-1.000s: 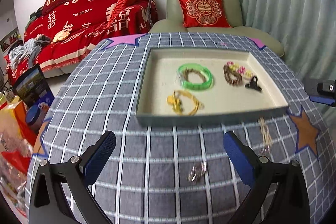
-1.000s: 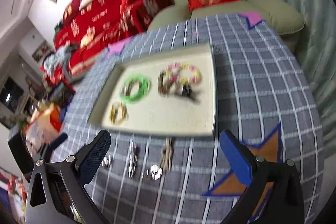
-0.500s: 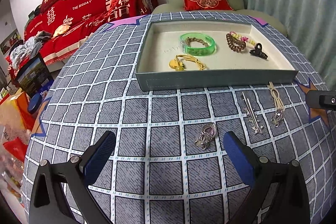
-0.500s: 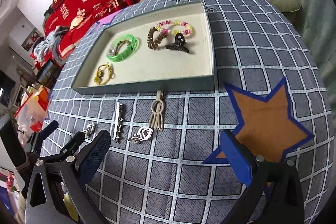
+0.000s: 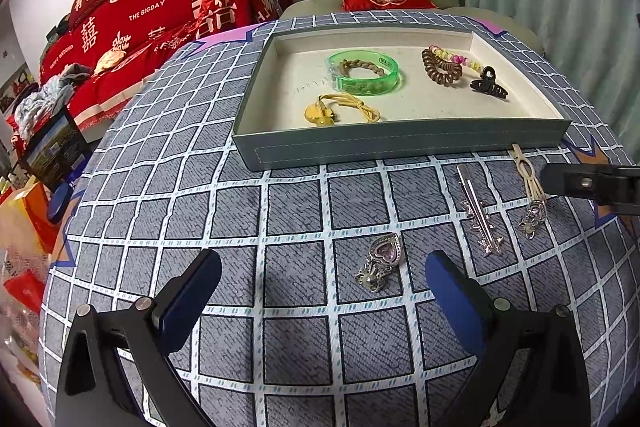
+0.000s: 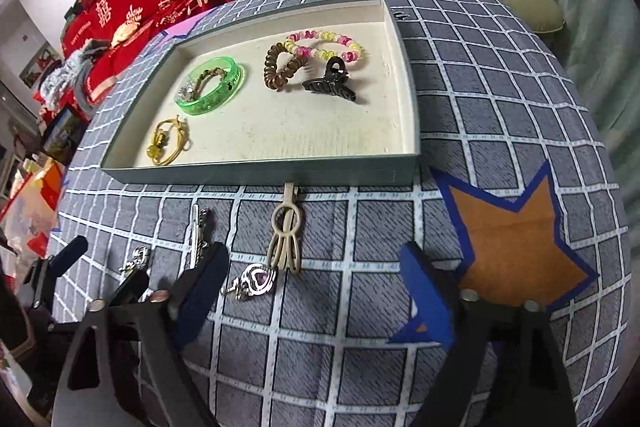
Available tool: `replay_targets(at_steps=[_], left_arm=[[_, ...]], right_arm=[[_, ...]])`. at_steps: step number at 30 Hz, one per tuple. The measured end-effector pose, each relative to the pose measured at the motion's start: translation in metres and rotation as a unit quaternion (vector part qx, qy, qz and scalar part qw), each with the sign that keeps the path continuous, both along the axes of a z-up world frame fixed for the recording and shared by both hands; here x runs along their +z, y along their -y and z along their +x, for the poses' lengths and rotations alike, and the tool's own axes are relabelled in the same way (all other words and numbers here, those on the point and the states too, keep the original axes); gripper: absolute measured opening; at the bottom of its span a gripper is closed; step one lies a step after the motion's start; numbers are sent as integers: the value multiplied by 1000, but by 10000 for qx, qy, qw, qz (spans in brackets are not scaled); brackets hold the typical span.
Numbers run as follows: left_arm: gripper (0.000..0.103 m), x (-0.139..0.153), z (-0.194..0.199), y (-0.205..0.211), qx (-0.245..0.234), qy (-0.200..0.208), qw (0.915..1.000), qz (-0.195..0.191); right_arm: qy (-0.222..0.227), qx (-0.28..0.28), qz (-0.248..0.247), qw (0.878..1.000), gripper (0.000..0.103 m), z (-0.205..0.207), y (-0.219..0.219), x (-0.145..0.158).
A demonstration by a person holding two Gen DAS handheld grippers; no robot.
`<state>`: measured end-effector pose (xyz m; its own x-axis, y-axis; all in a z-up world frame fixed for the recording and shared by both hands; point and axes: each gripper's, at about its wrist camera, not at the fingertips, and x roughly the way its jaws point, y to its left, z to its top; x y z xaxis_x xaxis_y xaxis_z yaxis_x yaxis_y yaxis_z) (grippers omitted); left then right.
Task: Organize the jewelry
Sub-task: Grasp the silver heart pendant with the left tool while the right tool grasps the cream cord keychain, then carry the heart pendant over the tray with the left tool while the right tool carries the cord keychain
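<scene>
Heart pendant (image 5: 382, 259) on cloth, just ahead of left gripper (image 5: 322, 297), right of centre, long axis toward tray (image 5: 400, 143); jaws apart, empty. Right gripper (image 6: 316, 291) closing, empty, near beige clip (image 6: 285, 239).

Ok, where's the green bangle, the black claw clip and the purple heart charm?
Green bangle (image 5: 370, 85): left wrist view, on its near rim.
Claw clip (image 6: 329, 86): right wrist view, on its toothed body.
Heart charm (image 5: 386, 250): left wrist view, on the purple stone.
</scene>
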<state>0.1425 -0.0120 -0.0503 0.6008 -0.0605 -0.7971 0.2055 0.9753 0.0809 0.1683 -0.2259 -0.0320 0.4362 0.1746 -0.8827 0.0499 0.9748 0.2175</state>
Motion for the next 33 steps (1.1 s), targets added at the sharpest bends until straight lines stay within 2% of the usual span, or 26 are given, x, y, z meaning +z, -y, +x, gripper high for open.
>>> replay_targets(at_steps=[1,5,10,14,17,19,21,23,24,25,33], left_arm=[[103,0,1,0,-16,-6,10000,-21],[103,0,1,3,-111,25,9999,-57],[93,-5,2,9,-233,-67,9997,-57],[80,-5,1,12,-340,-90,9993,-135],[67,-3,0,16,-468,-142,9985,-240],[59,-3,-1,17,-545,-168,9980,-286],[46,-3,-1,19,-635,-206,9971,-354],[42,-2,-2,21,-681,-227,9967,-376],[29,-2,-2,20,-690,-222,9966,-382],[27,-2,-2,21,-707,-226,9964,-399],[27,6,-4,3,-506,-239,9949,-836]], right_arm=[[-17,11,-63,10000,75,3,-3,-2],[59,69,-294,9995,71,9,-12,-4],[142,209,-662,9975,66,15,-25,-5],[186,344,-1000,9942,59,15,-36,-6],[217,451,-1017,9936,45,15,-41,-4],[218,515,-1012,9933,31,15,-43,-3],[220,521,-1002,9934,22,14,-43,-3],[221,499,-957,9939,21,12,-41,-3],[222,489,-928,9942,21,12,-40,-3],[222,476,-884,9947,21,12,-38,-3],[359,436,-395,9976,21,2,-20,8]])
